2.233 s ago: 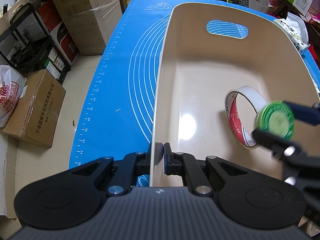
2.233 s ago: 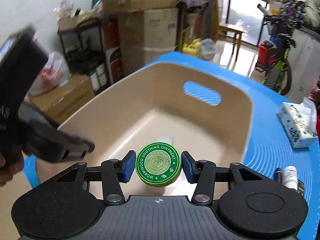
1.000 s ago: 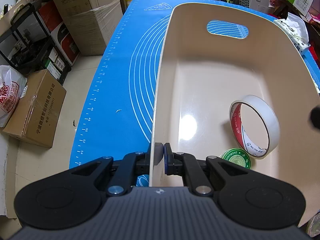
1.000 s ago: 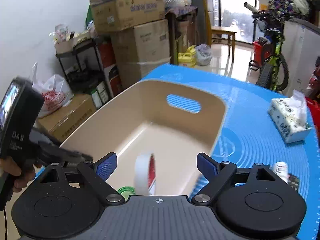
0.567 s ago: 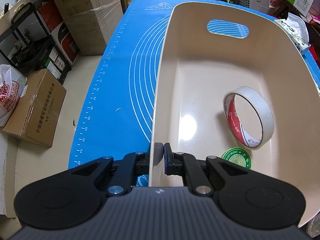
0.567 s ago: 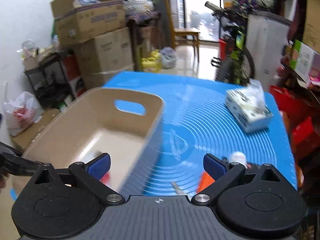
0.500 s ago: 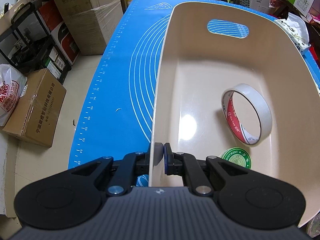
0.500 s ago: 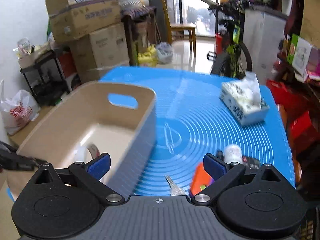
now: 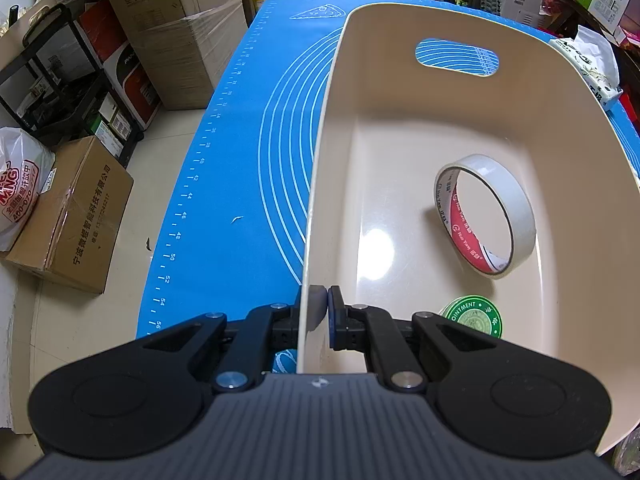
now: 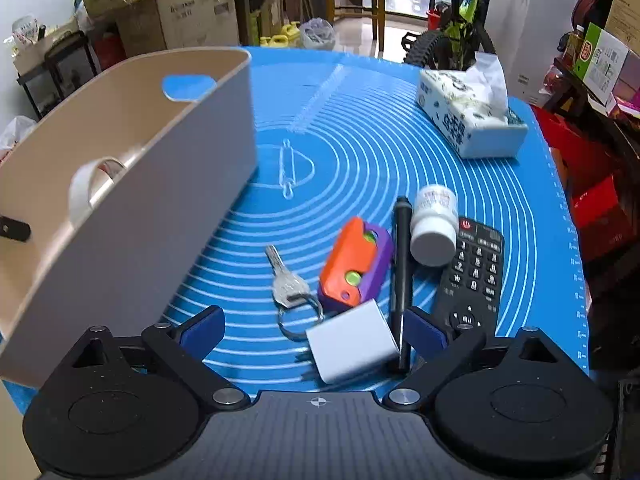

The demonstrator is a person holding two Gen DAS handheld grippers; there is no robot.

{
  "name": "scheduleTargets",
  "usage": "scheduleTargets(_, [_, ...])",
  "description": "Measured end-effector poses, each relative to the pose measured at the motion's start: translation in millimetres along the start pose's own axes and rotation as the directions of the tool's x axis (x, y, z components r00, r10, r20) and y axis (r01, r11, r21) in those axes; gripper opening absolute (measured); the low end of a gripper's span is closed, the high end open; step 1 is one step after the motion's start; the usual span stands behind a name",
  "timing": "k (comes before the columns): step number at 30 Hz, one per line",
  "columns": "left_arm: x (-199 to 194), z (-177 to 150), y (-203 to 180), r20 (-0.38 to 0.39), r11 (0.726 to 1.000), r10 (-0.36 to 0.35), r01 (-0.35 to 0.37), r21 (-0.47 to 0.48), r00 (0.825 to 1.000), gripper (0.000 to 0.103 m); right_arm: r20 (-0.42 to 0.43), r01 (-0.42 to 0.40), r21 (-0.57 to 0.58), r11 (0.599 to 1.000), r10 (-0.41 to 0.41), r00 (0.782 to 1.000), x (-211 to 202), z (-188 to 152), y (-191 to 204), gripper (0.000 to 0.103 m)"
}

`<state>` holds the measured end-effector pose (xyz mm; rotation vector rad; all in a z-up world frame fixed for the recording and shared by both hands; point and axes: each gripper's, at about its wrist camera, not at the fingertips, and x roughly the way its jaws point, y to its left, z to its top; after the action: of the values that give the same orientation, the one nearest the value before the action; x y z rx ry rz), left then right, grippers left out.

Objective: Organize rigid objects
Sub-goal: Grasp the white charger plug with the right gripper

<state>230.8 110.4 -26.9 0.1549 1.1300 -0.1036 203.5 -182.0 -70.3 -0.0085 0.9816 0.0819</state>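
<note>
Change: since a second ago the right gripper (image 10: 316,330) has swung off the bin (image 9: 568,92) to the loose items; its jaws have just been narrowing slightly, still wide apart.
Left gripper (image 9: 323,314): jaws clamped on the bin's near wall, as before.
Surface: desk under a blue mat (image 10: 360,152) printed with white rings.
Room: stacked cardboard boxes (image 9: 176,28) at 10 o'clock, a bicycle (image 10: 452,36) at 1 o'clock.
Left view only: tape roll (image 9: 486,216) on edge and green ointment tin (image 9: 474,316) on the bin floor.
Right view only: key (image 10: 286,280), orange-purple toy (image 10: 354,266), pen (image 10: 401,276), white bottle (image 10: 434,226), remote (image 10: 474,276), grey block (image 10: 352,346), tissue pack (image 10: 468,116).
Between the right jaws: the grey block and key ring, untouched.
</note>
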Motion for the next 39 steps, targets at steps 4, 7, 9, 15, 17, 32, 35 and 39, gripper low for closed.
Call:
scheduleTargets(4, [0, 0, 1, 0.000, 1.000, -0.001, 0.001, 0.003, 1.000, 0.010, -0.024, 0.006, 0.008, 1.000, -0.006, 1.000, 8, -6, -6, 0.092])
scheduleTargets(7, [1, 0, 1, 0.000, 1.000, -0.004, 0.004, 0.003, 1.000, 0.010, -0.014, 0.009, -0.024, 1.000, -0.009, 1.000, 11, -10, -9, 0.090])
scheduleTargets(9, [1, 1, 0, -0.001, 1.000, -0.002, 0.002, 0.008, 1.000, 0.010, -0.008, 0.003, -0.054, 0.999, -0.003, 1.000, 12, -10, -11, 0.089])
scheduleTargets(15, [2, 1, 0, 0.000, 1.000, 0.000, 0.000, 0.012, 1.000, 0.010, -0.004, 0.008, -0.125, 0.992, -0.009, 1.000, 16, -13, -11, 0.079])
scheduleTargets(17, [2, 1, 0, 0.001, 1.000, 0.000, 0.000, 0.013, 1.000, 0.010, 0.002, 0.028, -0.152, 0.988, -0.028, 1.000, 18, -13, -9, 0.074])
scheduleTargets(32, [2, 1, -2, -0.001, 1.000, 0.000, 0.000, 0.009, 1.000, 0.010, 0.033, 0.141, -0.176, 0.974, -0.137, 0.990, 13, -8, -8, 0.055])
scheduleTargets(35, [2, 1, -2, -0.001, 1.000, 0.001, -0.001, 0.011, 1.000, 0.010, 0.061, 0.148, -0.154, 0.977, -0.140, 0.988, 5, -4, -9, 0.055])
scheduleTargets(39, [2, 1, -2, -0.001, 1.000, 0.001, -0.001, 0.011, 1.000, 0.010, 0.119, 0.136, -0.139, 0.981, -0.120, 0.986, -9, 5, -4, 0.055])
